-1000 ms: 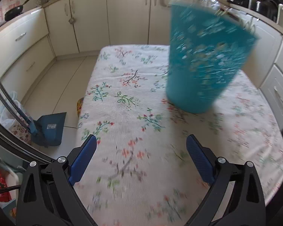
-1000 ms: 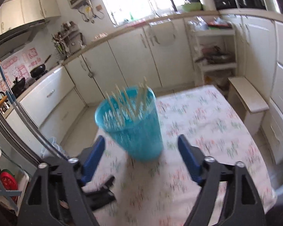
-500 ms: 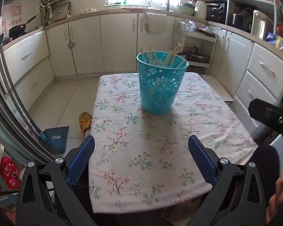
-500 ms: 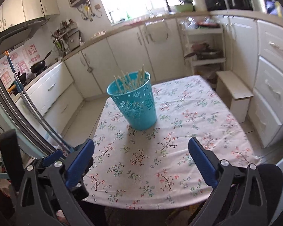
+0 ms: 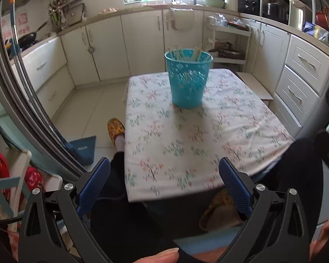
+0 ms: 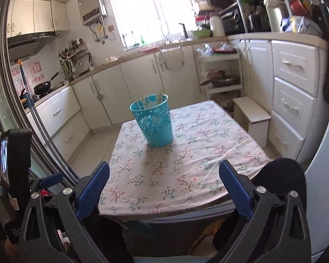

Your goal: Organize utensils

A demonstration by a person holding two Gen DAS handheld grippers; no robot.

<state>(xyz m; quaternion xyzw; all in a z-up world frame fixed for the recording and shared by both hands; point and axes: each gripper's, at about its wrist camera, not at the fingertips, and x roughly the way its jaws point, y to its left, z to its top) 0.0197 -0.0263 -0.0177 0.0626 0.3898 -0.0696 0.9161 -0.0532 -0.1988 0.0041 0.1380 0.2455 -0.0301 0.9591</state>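
So the teal basket is standing upright on the far half of the bench, roughly centred side to side, with a bunch of pale chopsticks poking up out of it and leaning against the rim. Makes sense as a holder: it's tall and tapered, so the sticks stay bundled and propped instead of rolling around on the cloth. Everything the task cares about looks collected in that one container, and I can't spot any loose utensil on the floral tablecloth around it, so my guess is the tidying is basically done, or at a pause. Both tools are well back from it, near the front edge of the bench. Left gripper has its blue pads spread wide with nothing between them, just tablecloth and the person's dark trousers in the gap. Right gripper has its jaws just opened out the last bit, and they stand fully apart and empty too. Neither one is touching the basket, which reads to me like hands parked clear so nothing gets knocked over. Further out there's a low white step stool beside the bench on the right, cream cabinets all round, and a yellow slipper on the tile floor at the left.
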